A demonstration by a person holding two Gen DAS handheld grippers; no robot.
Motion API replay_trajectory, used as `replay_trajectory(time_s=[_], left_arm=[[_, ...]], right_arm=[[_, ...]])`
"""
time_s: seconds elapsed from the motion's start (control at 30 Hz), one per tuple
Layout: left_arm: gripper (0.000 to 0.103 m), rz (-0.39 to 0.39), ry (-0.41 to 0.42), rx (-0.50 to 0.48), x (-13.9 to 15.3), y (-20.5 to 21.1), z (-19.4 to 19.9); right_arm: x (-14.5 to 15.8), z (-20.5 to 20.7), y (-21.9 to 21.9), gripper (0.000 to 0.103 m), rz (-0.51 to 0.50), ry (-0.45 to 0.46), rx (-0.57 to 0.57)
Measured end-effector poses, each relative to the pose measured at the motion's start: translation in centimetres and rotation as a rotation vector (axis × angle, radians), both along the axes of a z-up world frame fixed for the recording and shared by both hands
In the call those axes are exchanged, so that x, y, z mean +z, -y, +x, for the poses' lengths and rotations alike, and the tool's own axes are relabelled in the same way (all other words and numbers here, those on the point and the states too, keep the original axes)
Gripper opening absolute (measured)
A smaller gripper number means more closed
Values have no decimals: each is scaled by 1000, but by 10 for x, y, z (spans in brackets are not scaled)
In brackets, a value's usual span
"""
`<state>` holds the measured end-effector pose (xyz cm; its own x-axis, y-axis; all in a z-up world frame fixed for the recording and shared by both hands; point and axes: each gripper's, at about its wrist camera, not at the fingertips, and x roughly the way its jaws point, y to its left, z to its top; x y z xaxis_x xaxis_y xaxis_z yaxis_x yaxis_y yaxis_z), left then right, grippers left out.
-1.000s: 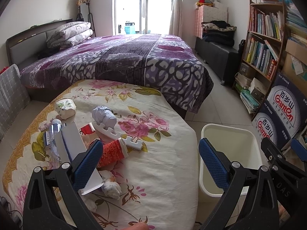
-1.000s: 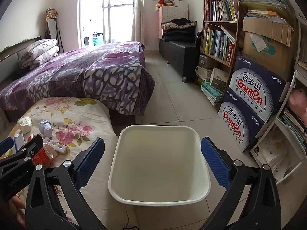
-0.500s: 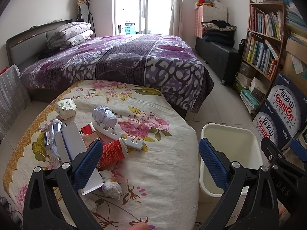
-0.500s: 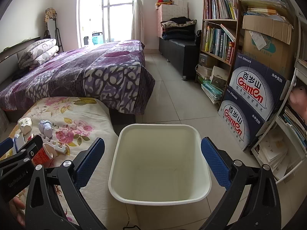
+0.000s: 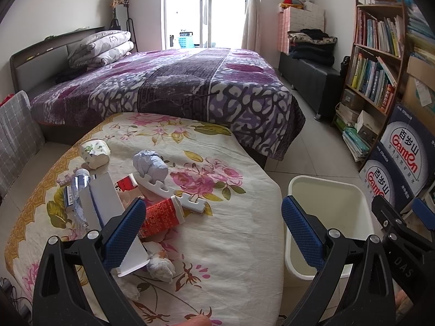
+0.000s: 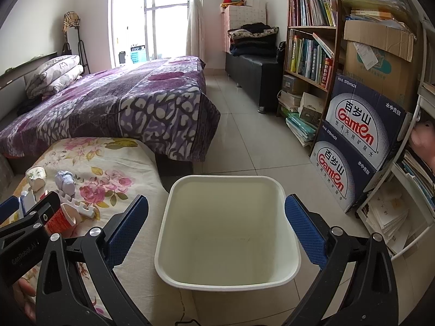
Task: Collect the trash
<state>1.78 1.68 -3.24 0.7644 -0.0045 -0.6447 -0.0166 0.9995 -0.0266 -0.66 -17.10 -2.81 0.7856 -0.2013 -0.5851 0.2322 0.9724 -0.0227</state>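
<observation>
Several light, crushable scraps beside the red cup (image 5: 160, 217) are best pinched mid-body by the spread, unloaded left gripper (image 5: 212, 233).

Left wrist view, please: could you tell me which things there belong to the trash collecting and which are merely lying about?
Job:
red cup
crumpled paper
tissue wad
plastic bottle
white bin

Lying about:
purple bed
bookshelf
Ganten boxes
</observation>
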Motion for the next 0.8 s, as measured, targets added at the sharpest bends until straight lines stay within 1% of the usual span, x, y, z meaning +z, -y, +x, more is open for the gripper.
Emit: replay_trajectory(time_s=[0.1,0.2,0.27,0.37,0.47,0.57,0.63,0.73,0.8], left_arm=[[97,3,-13,41,0,-14,4],[97,0,-39,107,0,-36,11],[97,-1,-60,147,1,-49,16],[97,6,-119,207,1,-73,29],[97,10,-159,258,-2,-96,39],[97,-21,-239,301,-14,-126,52],[97,-48,-296,312,-21,-139,57],[97,-96,-394,324,-39,-158,66],[97,-142,-459,341,-54,-170,70]], right_arm=[[2,1,-5,96,17,7,10],[5,5,-12,96,34,6,25],[7,10,-19,96,54,-12,46],[11,21,-28,96,76,-50,83],[11,28,-38,96,93,-80,115],[8,40,-51,96,114,-136,159],[8,49,-58,96,127,-172,184],[4,60,-66,96,131,-202,206],[-2,66,-68,96,135,-214,210]])
